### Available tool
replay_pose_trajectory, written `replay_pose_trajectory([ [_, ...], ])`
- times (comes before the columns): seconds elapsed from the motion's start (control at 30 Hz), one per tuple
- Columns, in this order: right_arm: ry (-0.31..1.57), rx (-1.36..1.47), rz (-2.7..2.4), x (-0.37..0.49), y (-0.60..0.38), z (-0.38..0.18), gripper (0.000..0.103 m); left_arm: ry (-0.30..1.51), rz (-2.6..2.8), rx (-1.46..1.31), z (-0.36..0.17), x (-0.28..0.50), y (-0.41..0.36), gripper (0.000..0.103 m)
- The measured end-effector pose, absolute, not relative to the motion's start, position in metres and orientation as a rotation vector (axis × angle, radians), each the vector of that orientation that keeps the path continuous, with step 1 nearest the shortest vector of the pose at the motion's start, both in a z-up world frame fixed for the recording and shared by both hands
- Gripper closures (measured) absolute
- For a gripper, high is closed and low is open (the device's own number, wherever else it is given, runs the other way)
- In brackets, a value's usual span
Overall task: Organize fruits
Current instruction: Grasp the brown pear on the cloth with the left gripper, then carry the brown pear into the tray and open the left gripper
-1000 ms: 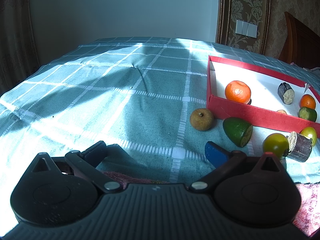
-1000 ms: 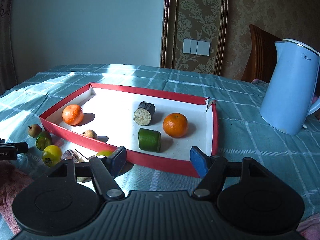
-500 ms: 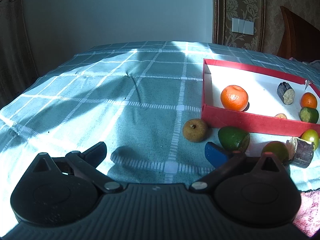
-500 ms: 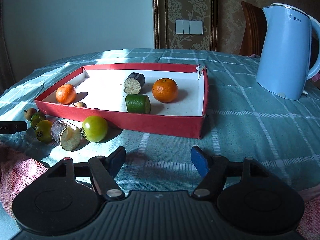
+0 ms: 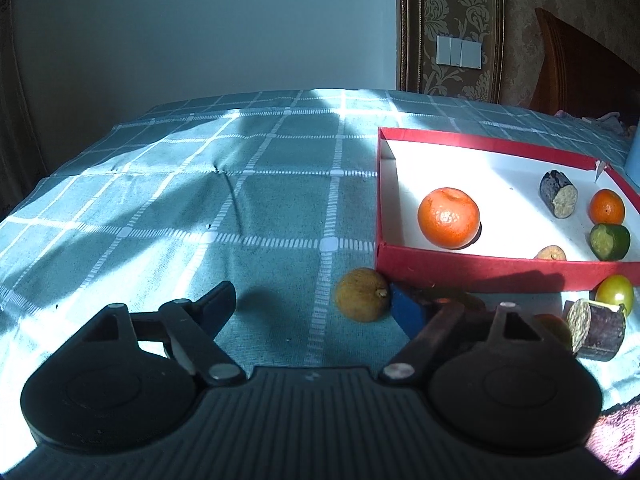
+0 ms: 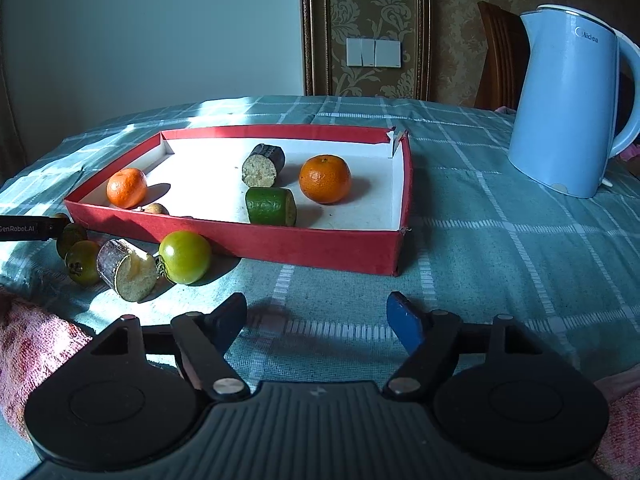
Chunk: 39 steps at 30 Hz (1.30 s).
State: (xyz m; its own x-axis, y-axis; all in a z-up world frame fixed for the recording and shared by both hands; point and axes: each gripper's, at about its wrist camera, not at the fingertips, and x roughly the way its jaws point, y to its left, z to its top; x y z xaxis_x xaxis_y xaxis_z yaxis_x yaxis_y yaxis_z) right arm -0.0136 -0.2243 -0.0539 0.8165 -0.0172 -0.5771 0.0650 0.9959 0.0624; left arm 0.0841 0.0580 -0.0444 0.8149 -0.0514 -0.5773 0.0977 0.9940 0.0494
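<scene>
A red tray [image 6: 280,242] with a white floor holds two oranges [image 6: 325,179], a dark cut piece [image 6: 263,165], a green cut piece [image 6: 271,206] and a small brown fruit [image 6: 156,209]. In front of it lie a green tomato [image 6: 185,257], a dark cut piece [image 6: 127,269] and other green fruits [image 6: 82,261]. My left gripper [image 5: 316,302] is open, low over the cloth, with a brown round fruit [image 5: 361,294] just inside its right finger. My right gripper [image 6: 320,316] is open and empty before the tray.
A blue kettle [image 6: 570,100] stands to the right of the tray. A pink towel [image 6: 28,344] lies at the near left. A checked green cloth [image 5: 200,200] covers the table. A wooden chair [image 6: 498,52] stands behind.
My left gripper has moved forward and right, so the brown fruit now sits by its right finger. My right gripper has drawn back from the tray, and the loose fruits have come into view.
</scene>
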Motion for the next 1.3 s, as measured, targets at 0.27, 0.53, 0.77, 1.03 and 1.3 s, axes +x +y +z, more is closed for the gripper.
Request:
replay_pose_trajectory([
  [0.27,0.614,0.081,-0.052,-0.014,-0.225,-0.054,0.026,0.607,-0.116,0.07,-0.044,0.082,0.056,0.052],
  [0.53,0.615,0.08,-0.052,-0.014,-0.225,-0.054,0.026,0.6,-0.128,0.084,-0.043,0.079,0.05,0.077],
  [0.77,0.615,0.081,-0.058,-0.014,-0.226,-0.054,0.026,0.601,-0.128,0.084,-0.043,0.078,0.05,0.077],
  [1.03,0.615,0.08,-0.058,-0.014,-0.225,-0.054,0.026,0.607,-0.123,0.07,-0.041,0.077,0.058,0.077],
  [1.3,0.616,0.079,-0.058,-0.014,-0.225,-0.054,0.026,0.553,-0.146,0.074,-0.016,0.066,0.056,0.077],
])
